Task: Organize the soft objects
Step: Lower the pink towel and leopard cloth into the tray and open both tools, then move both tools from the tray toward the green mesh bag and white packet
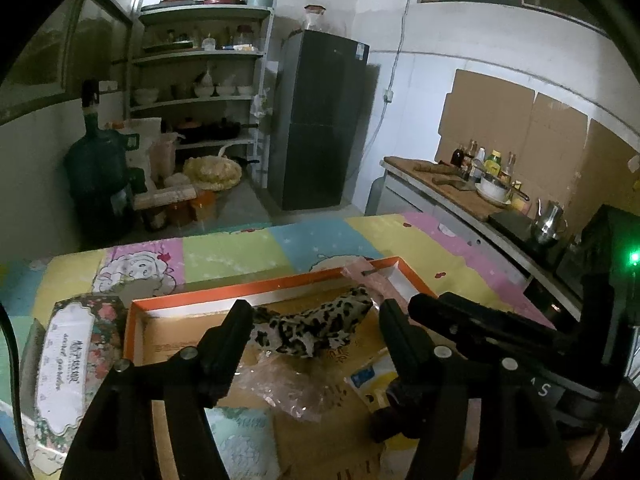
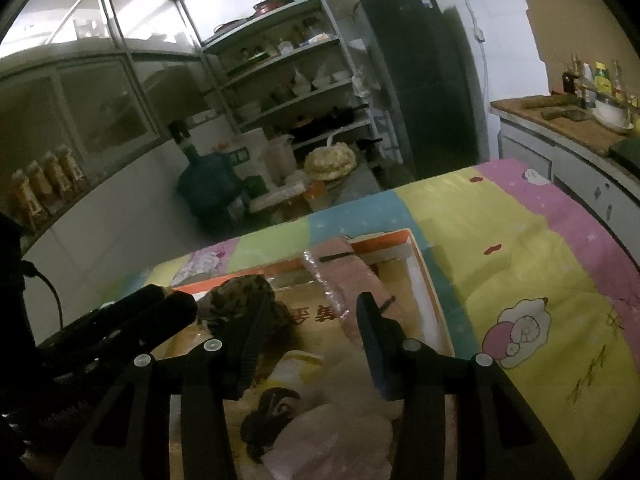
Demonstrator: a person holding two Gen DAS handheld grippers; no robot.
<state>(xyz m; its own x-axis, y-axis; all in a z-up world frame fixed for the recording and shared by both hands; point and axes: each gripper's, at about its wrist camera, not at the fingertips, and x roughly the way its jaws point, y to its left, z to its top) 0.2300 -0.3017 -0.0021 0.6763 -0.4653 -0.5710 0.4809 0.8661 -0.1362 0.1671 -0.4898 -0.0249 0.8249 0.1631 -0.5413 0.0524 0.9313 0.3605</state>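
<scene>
A leopard-print cloth [image 1: 316, 328] lies bunched in a shallow orange-rimmed box [image 1: 132, 320] on the table. My left gripper [image 1: 314, 308] stands open just in front of it, and its pads do not press the cloth. A pink cloth in clear wrap [image 2: 348, 280] lies along the box's right side. My right gripper [image 2: 314, 314] is open over the box floor, between the leopard-print cloth [image 2: 240, 292] and the pink roll. Each gripper shows in the other's view: the right gripper [image 1: 424, 310] and the left gripper [image 2: 176, 300].
A floral tin [image 1: 68, 360] sits left of the box. Crumpled clear plastic [image 1: 288, 384] and a blue-yellow packet [image 1: 372, 376] lie in the box. A pastel cartoon sheet [image 2: 520, 264] covers the table. Shelves, a dark fridge [image 1: 320, 120] and a cluttered counter [image 1: 460, 184] stand behind.
</scene>
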